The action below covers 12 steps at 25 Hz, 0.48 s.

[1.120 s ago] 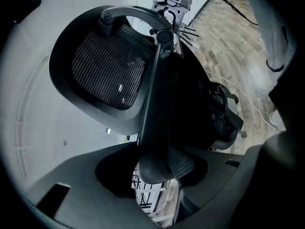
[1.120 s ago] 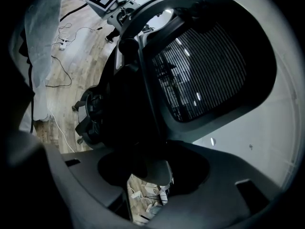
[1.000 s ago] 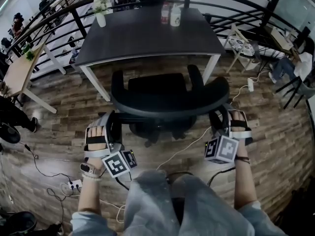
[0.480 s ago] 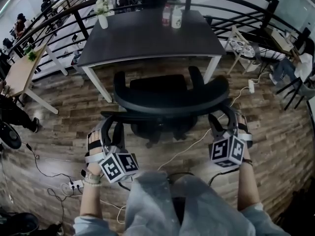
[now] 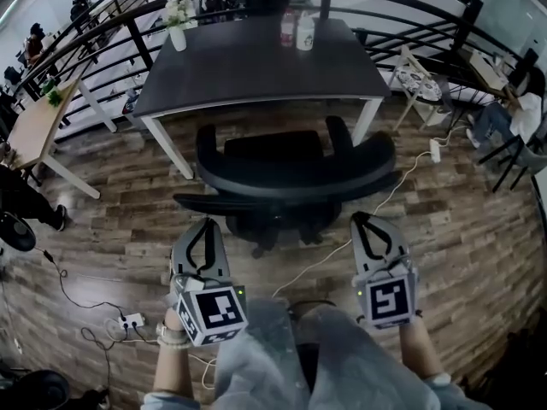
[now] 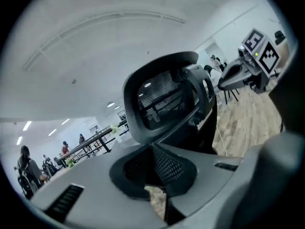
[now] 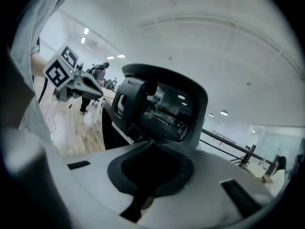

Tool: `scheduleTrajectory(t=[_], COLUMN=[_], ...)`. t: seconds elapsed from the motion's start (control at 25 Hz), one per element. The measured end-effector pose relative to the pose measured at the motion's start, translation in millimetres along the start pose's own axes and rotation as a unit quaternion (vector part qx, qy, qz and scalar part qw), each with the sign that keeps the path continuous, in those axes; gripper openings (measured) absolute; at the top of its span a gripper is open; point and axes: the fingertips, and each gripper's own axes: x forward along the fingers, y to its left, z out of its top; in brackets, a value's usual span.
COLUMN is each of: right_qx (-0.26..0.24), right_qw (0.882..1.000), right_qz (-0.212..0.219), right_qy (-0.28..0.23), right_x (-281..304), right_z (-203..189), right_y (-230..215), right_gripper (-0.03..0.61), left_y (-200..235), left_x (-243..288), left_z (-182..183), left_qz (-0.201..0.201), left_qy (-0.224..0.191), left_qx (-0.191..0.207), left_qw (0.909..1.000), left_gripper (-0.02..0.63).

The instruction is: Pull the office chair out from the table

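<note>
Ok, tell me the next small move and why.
Probably nothing more than drawing both claws back to rest. The left claw and right claw are shut, empty and off the chair, whose seat seems to stand clear of the table's front edge.

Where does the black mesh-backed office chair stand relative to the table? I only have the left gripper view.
Observer: In the head view, the black office chair is on the near side of the dark rectangular table. A strip of wood floor shows between the table's edge and the seat.
Operator: Is the right gripper on the chair?
Observer: No. In its own view, the right gripper has its jaws together with nothing between them, and it is short of the chair's back.
Operator: Anything on the tabletop?
Observer: A reddish bottle and a white bottle stand side by side near the far edge.
</note>
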Motion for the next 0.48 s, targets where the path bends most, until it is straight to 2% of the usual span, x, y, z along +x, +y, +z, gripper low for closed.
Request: scheduleTrajectory(t=[0.12, 0.24, 0.48], right_qx=[0.051, 0.079, 0.096], right_qw=[0.999, 0.996, 0.994], right_qz=[0.012, 0.02, 0.045], right_qy=[-0.014, -0.019, -0.015], right_x=[-2.6, 0.0, 5.3], right_z=[5.7, 6.5, 5.4], right_y=[10.2, 16.6, 32.8], right_gripper=[0.006, 0.005, 0.005], left_y=[-6.0, -15.7, -33.3], left_x=[-5.2, -9.8, -12.1], left_z=[8.1, 9.9, 16.5], left_qz=[-0.016, -0.035, -0.066], left_qy=[-0.006, -0.003, -0.006], left_qx=[-0.048, -0.075, -0.09], left_qw=[0.9987, 0.9965, 0.9938], left_gripper=[0.003, 0.003, 0.003])
